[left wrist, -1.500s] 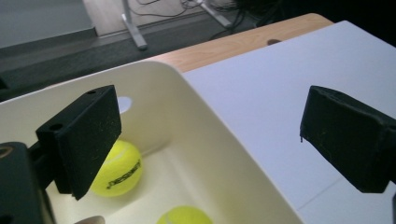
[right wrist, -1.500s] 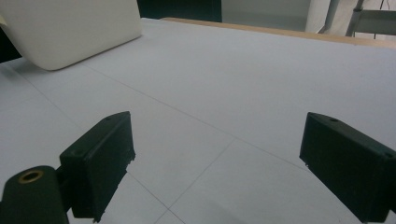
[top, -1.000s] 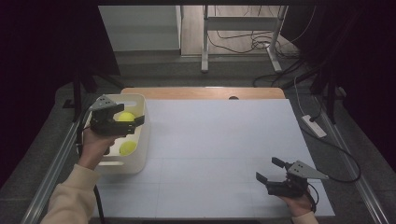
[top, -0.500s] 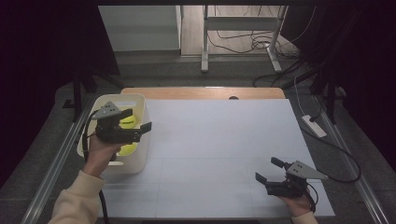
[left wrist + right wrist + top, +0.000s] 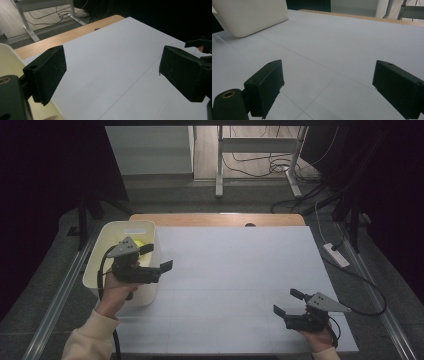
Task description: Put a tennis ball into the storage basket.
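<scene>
The left gripper point(image 5: 155, 260) hangs over the right rim of the cream bin point(image 5: 102, 251) at the desk's point(image 5: 235, 270) left edge, aimed across the white top toward the right side. Its fingers point(image 5: 47, 72) stand wide apart with nothing between them; in the left gripper view only bare desk lies in the gap.

Inside the bin, near its far wall, a yellow-green ball point(image 5: 140, 243) peeks out just behind the grey plate on top of the left gripper. It looks like a tennis ball, though most of it is hidden. The bin itself sits close to the desk's far left corner, and its pale side point(image 5: 249, 15) shows at the upper left of the right gripper view.

The right gripper point(image 5: 289, 304) rests low near the desk's near right corner, well apart from the bin and pointing toward it. Its fingers point(image 5: 265, 85) are likewise spread wide and empty, with plain white desk between them.
</scene>
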